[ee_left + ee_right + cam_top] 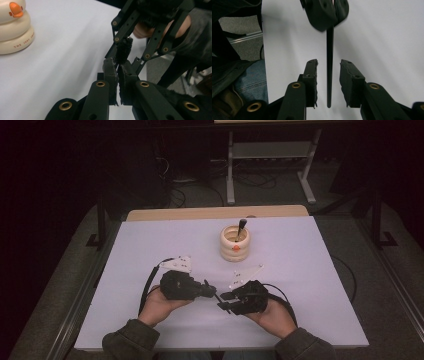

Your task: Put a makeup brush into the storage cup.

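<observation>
The danger at that moment, as I judged it, lay in the handover: the thin black brush with its slim stick handle and dark bristle head (329,62) hung on one grip alone, and if that grip sat on soft bristles it could swivel or slip out onto the white tabletop (150,245) before the other claw took it. Nearest to the person, at the near edge of the table, the left gripper (117,75) had its jaws pressed together on the brush's bristled end, with the fuzzy tip (123,48) poking out beyond the pads. Just beside it, tip to tip, the right gripper (328,72) stood with its jaws spread, the handle running down the gap between them and touching neither pad, as far as I could see. A clumsy close there might knock the stick askew. Farther off, well apart from both hands, a cream ringed ceramic holder with an orange duck bill (235,243) stood upright mid-table, another dark-handled tool (241,226) leaning in it.
</observation>
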Tool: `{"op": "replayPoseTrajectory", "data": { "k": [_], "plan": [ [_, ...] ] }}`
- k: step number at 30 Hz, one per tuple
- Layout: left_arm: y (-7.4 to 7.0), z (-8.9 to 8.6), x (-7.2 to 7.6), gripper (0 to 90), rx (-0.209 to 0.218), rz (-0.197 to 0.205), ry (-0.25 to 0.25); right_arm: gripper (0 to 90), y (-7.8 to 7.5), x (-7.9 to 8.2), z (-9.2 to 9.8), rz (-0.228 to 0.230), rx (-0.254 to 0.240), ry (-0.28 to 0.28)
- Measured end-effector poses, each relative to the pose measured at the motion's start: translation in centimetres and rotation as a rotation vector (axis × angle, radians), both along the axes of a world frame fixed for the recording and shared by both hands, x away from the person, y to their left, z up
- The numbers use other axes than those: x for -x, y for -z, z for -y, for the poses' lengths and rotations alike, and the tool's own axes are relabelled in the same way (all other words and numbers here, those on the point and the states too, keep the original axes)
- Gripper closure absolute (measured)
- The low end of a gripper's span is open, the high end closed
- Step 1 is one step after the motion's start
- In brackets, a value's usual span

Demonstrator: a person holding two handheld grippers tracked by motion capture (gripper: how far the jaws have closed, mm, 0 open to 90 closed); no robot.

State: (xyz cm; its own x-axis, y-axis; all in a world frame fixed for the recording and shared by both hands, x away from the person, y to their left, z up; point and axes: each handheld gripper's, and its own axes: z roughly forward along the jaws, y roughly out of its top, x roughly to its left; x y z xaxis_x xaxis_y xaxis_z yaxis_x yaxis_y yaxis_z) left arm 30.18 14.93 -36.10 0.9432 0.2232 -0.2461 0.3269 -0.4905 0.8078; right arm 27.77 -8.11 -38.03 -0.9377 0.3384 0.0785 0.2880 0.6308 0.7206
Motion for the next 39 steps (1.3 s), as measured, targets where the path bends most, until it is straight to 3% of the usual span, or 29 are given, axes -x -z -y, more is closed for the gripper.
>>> {"op": "replayPoseTrajectory", "data": {
  "k": [4,6,7,9,12,15,20,27,39],
  "plan": [
    [-0.3,0.4,0.1,85.7,-0.014,0.013,0.017,72.4,-0.3,-0.2,-0.6,-0.006,0.002,-0.007],
    [-0.3,0.4,0.1,85.7,-0.019,0.012,0.028,80.7,-0.3,-0.2,-0.8,-0.018,0.003,-0.016],
    [-0.4,0.4,0.2,85.7,-0.025,0.019,0.030,83.5,-0.2,-0.2,-0.9,-0.003,0.008,-0.020],
    [-0.4,0.4,0.2,84.2,-0.030,0.027,0.025,84.7,-0.1,-0.3,-0.8,-0.013,0.001,-0.027],
    [-0.3,0.2,0.3,73.3,-0.050,0.026,0.001,84.9,0.0,-0.3,-0.7,-0.023,0.002,-0.027],
    [-0.2,-0.2,0.4,68.1,-0.048,0.020,-0.015,84.9,0.2,-0.7,0.0,-0.046,-0.005,-0.010],
    [0.0,-1.0,0.5,65.4,-0.037,0.020,-0.038,85.0,0.4,-1.4,1.9,-0.107,-0.044,0.052],
    [0.3,-1.8,0.8,62.3,-0.056,0.052,-0.080,85.0,0.0,-2.9,4.2,-0.126,-0.097,0.112],
    [1.2,-2.8,1.2,59.9,-0.054,0.064,-0.124,85.0,-1.2,-5.1,6.0,-0.151,-0.126,0.158]
  ]
}}
